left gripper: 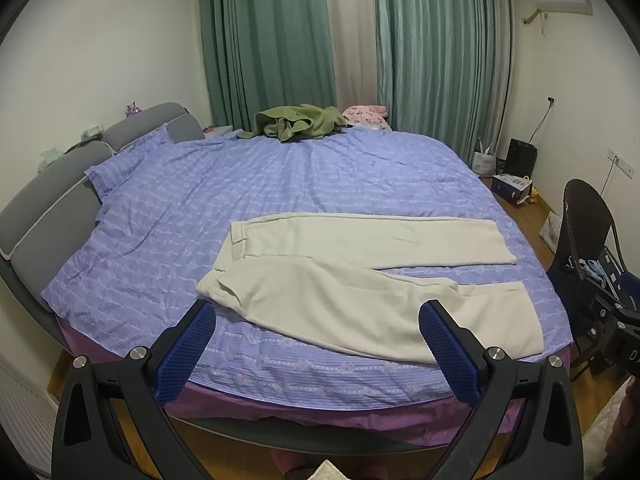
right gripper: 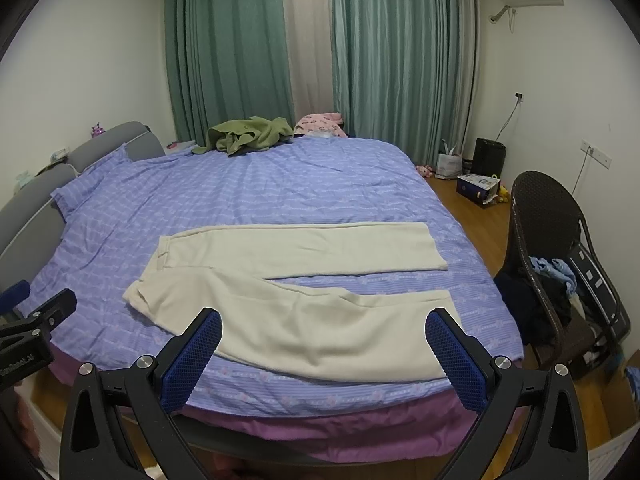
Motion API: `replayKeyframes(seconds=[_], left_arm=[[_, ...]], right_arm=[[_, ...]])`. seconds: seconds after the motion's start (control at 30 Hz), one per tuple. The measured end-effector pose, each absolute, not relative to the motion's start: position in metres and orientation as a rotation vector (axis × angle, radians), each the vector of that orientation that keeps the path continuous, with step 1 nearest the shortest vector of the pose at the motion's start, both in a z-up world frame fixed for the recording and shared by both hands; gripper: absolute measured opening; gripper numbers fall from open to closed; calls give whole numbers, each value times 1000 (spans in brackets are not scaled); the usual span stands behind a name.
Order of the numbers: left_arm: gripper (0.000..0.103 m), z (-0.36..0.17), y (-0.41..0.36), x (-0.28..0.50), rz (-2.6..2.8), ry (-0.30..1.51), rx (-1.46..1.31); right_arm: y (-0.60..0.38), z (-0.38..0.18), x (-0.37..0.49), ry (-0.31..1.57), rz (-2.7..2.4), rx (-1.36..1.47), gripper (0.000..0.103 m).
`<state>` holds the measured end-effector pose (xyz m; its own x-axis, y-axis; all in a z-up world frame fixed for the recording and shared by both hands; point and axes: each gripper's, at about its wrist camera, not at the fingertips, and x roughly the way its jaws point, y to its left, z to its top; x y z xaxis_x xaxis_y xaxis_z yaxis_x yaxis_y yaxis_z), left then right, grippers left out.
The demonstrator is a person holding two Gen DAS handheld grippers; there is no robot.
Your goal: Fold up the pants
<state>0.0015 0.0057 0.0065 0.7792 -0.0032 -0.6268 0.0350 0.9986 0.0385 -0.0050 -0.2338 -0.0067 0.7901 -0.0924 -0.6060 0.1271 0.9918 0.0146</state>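
**Cream pants laid out flat, both tongs wide apart and empty**

The cream-coloured, soft knit pants (left gripper: 360, 276) lie spread on the near half of the wide bed with its lilac patterned cover (left gripper: 280, 176), waistband to the left, the two legs running right and parted in a narrow V. The near leg reaches close to the bed's near edge.

The left gripper (left gripper: 318, 344) hovers short of that near edge, its blue-padded fingers spread wide with nothing between them. The right gripper (right gripper: 324, 348) does likewise, jaws fully apart and empty.

The fabric looks light, limp and thick-napped; it will likely sag and drag rather than hold shape, so a pinch at the waistband corner and at a hem of the near leg seems the surest hold for laying one leg over the other.

A crumpled olive-green garment (left gripper: 300, 122) and a pink printed bundle (left gripper: 366, 114) sit at the far edge, well apart from the pants. A dark wicker chair heaped with clothes (right gripper: 548, 260) stands to the right, off the bed. Nothing appears to block the fold.
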Motion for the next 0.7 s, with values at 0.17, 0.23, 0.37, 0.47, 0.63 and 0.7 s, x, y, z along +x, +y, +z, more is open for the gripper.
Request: replayKeyframes(seconds=[0.17,0.23,0.37,0.47,0.63,0.7], left_arm=[[103,8,5,3,-19,672,51],[103,8,4,5,-18,671,50],[103,9,4,5,-17,671,48],[103,9,5,7,-17,672,48],[103,8,6,8,-26,670,55],[103,7,4,14,-34,672,69]], right_arm=[[-234,-6,-5,649,-118,55,103],[-235,-6,-4,648,-117,54,103],[-234,-6,-3,649,-117,54,103],[-234,-7,-4,648,-117,54,103],[-235,-8,0,657,-115,62,103],[-235,-11,6,669,-109,76,103]])
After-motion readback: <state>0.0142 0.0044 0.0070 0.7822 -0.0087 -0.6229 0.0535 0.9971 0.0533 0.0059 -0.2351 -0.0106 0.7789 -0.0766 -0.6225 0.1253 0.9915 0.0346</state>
